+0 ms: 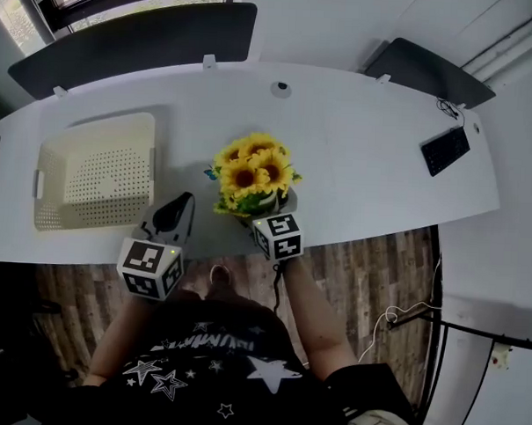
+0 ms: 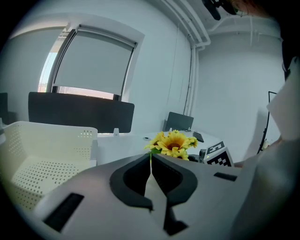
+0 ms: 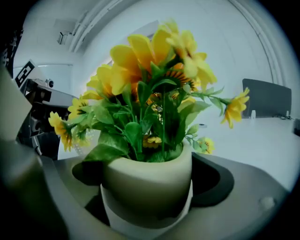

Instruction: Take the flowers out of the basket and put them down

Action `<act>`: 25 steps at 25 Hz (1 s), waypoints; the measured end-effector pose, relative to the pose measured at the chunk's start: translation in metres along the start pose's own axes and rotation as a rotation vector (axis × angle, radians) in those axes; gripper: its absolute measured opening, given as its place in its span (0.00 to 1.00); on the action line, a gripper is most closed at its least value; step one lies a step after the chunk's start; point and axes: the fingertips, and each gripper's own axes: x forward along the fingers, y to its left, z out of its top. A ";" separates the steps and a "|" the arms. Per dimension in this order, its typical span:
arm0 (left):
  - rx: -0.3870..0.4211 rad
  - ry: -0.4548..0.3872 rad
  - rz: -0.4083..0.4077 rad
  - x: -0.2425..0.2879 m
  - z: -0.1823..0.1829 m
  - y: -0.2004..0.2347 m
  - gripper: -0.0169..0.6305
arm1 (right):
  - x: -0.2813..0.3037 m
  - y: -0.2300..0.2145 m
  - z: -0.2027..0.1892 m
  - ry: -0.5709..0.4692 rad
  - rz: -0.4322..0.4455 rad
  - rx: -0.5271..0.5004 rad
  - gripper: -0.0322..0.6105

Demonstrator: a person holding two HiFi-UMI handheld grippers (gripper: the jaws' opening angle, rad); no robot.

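Premises: an office. A long white desk (image 1: 366, 141) with a cable grommet (image 1: 281, 89) carries dark divider screens (image 1: 137, 43) along its far edge, at the upper left and upper right of the head view. A roller blind (image 2: 96, 65) covers the window at the upper left of the left gripper view; the wood-pattern flooring (image 1: 369, 273) lies below the desk.

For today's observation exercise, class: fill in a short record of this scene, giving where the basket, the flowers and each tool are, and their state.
Basket: cream perforated plastic basket, empty, on the left of the white curved desk.
Flowers: yellow artificial sunflowers in a pale round pot, out of the basket, near the desk's front edge.
Right tool: shut on the pot.
Left tool: shut, empty, just right of the basket.
Pot resting on desk: cannot tell.
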 end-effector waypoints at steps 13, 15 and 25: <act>-0.004 0.019 -0.004 -0.011 -0.009 0.004 0.05 | 0.005 0.010 -0.020 0.012 -0.026 -0.032 0.88; 0.000 0.017 -0.006 -0.013 -0.006 0.002 0.05 | 0.002 0.008 -0.022 0.014 -0.038 0.002 0.88; 0.013 -0.015 -0.068 -0.036 -0.001 0.009 0.05 | -0.024 0.013 -0.023 0.003 -0.148 0.019 0.88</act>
